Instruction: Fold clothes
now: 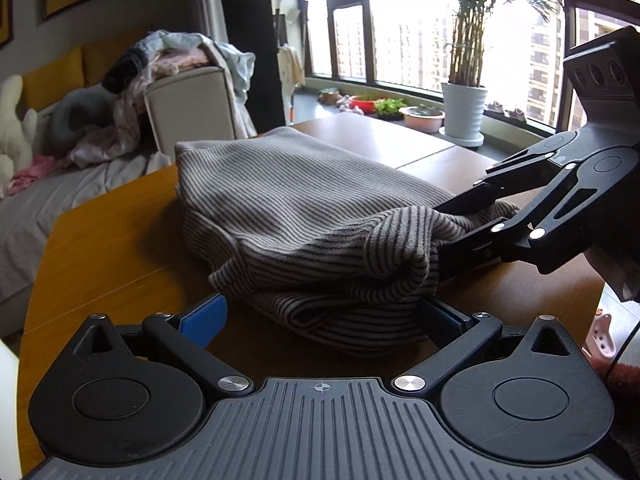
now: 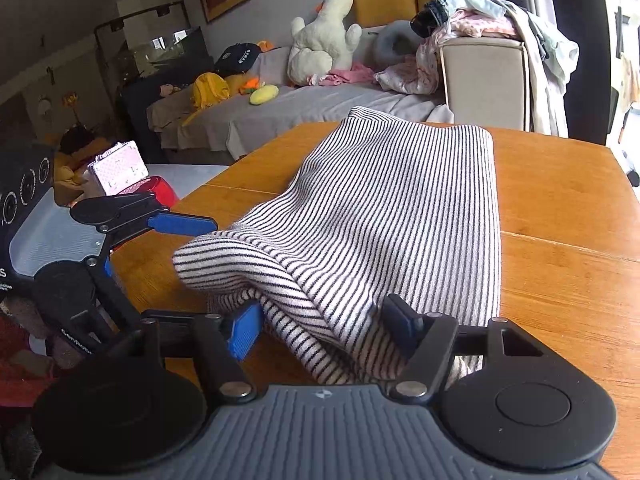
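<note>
Presently the striped garment (image 2: 392, 208) lies doubled on the worktop (image 2: 560, 208), its long axis running away from both tools. The right hand-held gripper (image 2: 324, 330) straddles the near bunched edge, fingers apart; the left hand-held gripper (image 1: 320, 316), also spread, fronts the adjoining corner.

The left gripper (image 1: 320, 316) sits low and level, its jaws spread wide, blue pads (image 1: 202, 318) on either side of a bunched fold. The right gripper (image 2: 324, 326) comes in from the other side, tilted slightly downward, jaws also parted with cloth lying between its blue pads (image 2: 246, 330), not pinched
</note>
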Action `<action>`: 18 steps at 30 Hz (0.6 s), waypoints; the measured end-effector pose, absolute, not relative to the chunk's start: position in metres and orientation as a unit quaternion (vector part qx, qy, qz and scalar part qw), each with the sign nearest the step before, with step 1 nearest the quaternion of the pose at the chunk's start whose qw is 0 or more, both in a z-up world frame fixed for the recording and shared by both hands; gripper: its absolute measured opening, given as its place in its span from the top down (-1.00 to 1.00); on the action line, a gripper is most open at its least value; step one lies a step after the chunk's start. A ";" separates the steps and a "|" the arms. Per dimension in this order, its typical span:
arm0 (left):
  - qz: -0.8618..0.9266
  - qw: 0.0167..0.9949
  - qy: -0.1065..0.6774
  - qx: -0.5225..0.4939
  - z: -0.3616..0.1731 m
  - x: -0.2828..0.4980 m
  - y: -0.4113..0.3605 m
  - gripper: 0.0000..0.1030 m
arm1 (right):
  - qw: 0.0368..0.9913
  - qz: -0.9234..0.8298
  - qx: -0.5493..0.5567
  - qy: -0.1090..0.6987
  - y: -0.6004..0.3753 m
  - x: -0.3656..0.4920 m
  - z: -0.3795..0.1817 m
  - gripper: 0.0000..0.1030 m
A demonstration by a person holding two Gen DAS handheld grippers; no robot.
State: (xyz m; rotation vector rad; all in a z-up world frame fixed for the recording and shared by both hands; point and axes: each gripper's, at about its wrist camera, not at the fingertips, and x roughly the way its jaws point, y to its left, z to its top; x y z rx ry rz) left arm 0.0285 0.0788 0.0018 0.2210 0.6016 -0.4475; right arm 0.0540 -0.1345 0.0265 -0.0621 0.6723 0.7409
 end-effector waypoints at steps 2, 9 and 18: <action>-0.216 0.925 0.297 0.100 0.002 0.031 0.080 -1.00 | 0.885 0.348 -0.075 0.301 -0.128 0.043 0.028 -0.42; -0.217 0.924 0.308 0.061 0.007 0.039 0.086 -1.00 | 0.889 0.334 -0.207 0.235 -0.109 0.010 0.020 -0.56; -0.200 0.928 0.313 0.020 0.015 0.050 0.094 -1.00 | 0.884 0.314 -0.295 0.181 -0.081 0.005 0.011 0.06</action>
